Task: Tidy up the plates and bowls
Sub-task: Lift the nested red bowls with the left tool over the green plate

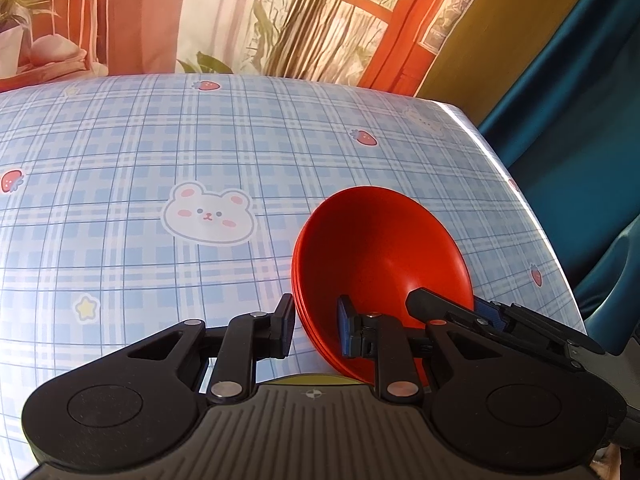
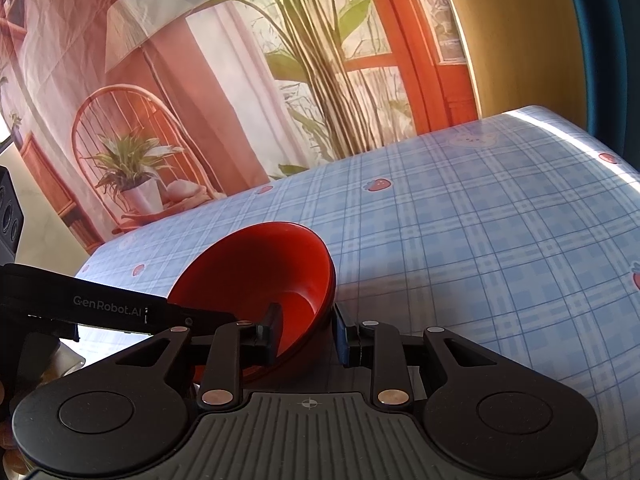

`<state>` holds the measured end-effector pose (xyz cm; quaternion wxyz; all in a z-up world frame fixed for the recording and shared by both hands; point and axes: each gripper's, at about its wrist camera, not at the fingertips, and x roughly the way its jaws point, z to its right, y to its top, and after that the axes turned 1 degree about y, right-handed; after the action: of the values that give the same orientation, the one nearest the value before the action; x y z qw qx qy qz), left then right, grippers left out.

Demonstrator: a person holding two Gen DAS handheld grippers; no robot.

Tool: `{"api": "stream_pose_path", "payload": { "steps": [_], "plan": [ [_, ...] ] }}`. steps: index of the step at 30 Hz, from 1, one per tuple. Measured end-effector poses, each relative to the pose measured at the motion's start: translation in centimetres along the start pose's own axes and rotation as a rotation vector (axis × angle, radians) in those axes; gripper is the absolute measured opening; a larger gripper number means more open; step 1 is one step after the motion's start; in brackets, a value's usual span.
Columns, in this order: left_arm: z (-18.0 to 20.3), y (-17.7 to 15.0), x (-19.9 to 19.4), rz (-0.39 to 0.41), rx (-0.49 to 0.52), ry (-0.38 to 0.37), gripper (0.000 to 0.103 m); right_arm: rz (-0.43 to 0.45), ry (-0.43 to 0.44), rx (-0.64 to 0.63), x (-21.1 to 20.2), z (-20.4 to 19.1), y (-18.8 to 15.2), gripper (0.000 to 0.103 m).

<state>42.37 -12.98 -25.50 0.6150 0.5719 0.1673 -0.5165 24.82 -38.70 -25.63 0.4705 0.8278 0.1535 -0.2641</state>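
Backdrop cloth [image 2: 200, 80] printed with a room scene fills the far side of both views; only the right wrist view shows its printed lamp, wicker chair and potted plant in full, while the left wrist view catches just a corner of the pot. Below it lies the worktop [image 1: 140, 152], covered in a blue plaid sheet. The left wrist view alone shows a white bear face [image 1: 209, 216] and a yellow star [image 1: 87, 307] printed on it; strawberries appear in both views.

A stack of red bowls [image 1: 380, 248] sits tilted near the worktop's front edge, its opening turned toward the cameras. The layered rims are clear in the left wrist view; in the right wrist view the stack reads almost as one bowl [image 2: 260, 272].

The left hand-held gripper [image 1: 316, 330] is clamped narrowly on the stack's left rim, one pad outside and one inside. The right hand-held gripper [image 2: 306, 334] pinches the opposite rim the same way. Each view shows the other gripper reaching in from the side, its fingers at the bowl.

Only the right wrist view gives readable writing: "GenRobot.AI" in pale letters on the side of the left gripper's black body [image 2: 108, 312].
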Motion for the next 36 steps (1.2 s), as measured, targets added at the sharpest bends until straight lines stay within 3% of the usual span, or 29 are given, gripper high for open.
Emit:
{"api": "stream_pose_path", "payload": {
  "steps": [28,36],
  "plan": [
    [1.1,1.6,-5.6,0.109,0.007,-0.014,0.023,0.092,-0.017,-0.068,-3.7,-3.7,2.4,0.024],
    [1.0,0.6,-8.1,0.124,0.004,-0.015,0.023,0.089,-0.002,-0.073,-5.3,-5.0,2.2,0.024]
  ]
}}
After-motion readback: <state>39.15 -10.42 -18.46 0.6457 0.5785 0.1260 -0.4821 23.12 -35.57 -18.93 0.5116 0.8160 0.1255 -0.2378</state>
